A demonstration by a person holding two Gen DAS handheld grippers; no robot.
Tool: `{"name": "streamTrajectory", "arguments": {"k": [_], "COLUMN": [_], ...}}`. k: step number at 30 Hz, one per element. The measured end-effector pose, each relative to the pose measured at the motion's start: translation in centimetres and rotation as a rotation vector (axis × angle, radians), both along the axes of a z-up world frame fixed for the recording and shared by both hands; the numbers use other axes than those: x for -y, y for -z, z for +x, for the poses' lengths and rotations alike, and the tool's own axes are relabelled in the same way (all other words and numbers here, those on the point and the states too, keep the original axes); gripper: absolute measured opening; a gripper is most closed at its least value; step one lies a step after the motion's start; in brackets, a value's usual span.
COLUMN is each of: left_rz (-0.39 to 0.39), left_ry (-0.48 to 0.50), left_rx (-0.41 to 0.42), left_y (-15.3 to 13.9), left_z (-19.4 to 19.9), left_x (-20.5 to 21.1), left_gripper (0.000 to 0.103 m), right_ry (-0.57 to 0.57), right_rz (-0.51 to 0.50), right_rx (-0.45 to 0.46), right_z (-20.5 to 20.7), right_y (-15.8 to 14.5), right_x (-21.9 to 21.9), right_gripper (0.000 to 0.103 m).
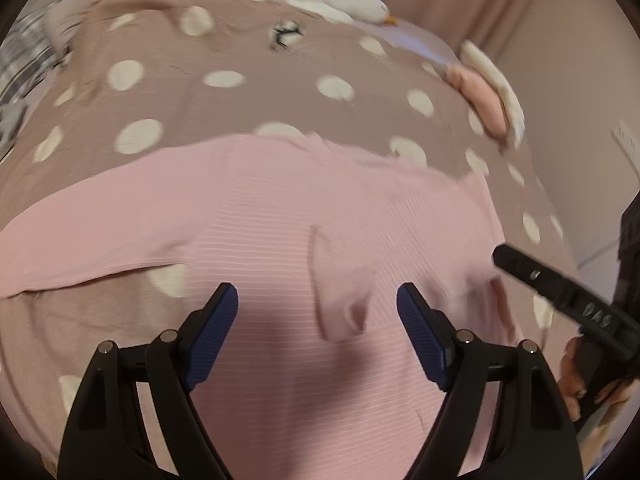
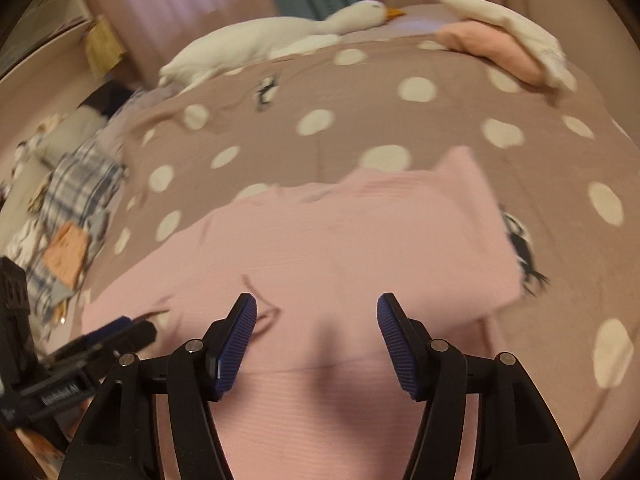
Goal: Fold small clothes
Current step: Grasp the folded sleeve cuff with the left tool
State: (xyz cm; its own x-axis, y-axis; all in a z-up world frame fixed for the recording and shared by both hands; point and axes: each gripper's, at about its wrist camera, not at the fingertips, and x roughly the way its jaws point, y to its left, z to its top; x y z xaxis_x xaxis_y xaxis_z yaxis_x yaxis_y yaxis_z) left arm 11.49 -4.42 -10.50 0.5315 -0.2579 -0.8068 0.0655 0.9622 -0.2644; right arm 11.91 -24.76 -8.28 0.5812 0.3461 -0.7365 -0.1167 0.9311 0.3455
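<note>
A pink ribbed long-sleeved top lies on a mauve bedspread with cream dots. One sleeve stretches out to the left; the other is folded across the body. My left gripper is open and empty, just above the top's lower middle. My right gripper is open and empty over the same top. The right gripper also shows at the right edge of the left wrist view, and the left gripper at the lower left of the right wrist view.
A white plush goose lies at the bed's far side. Folded pink and cream clothes sit at the far right corner. Plaid fabric and clutter lie off the bed's left edge. Curtains hang behind.
</note>
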Motion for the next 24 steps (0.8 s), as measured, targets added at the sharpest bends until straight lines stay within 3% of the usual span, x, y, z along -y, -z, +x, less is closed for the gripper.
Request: {"name": "streamTrajectory", "arguments": {"k": [5,13,24], "left_rz": [0.066,0.152,0.107], "left_ry": [0.048,0.022,-0.153], "left_rx": [-0.025,-0.065,-0.103], "left_y": [2.2,5.0,5.4], "left_z": [1.2,2.4,2.4], "left_x": [2.5,2.7,-3.2], "left_gripper": [0.075,0.063,0.061], "right_ry": [0.073,0.112,0.152], "right_rz": [-0.006,-0.006,0.006], "right_rx": [-0.020,-0.035,-0.047], "right_z": [-0.4,-1.0,-1.7], "right_y": [0.8,1.6,2.2], "right_x": [1.8,3.2,4.7], "right_gripper": [0.063,0.063,0.063]}}
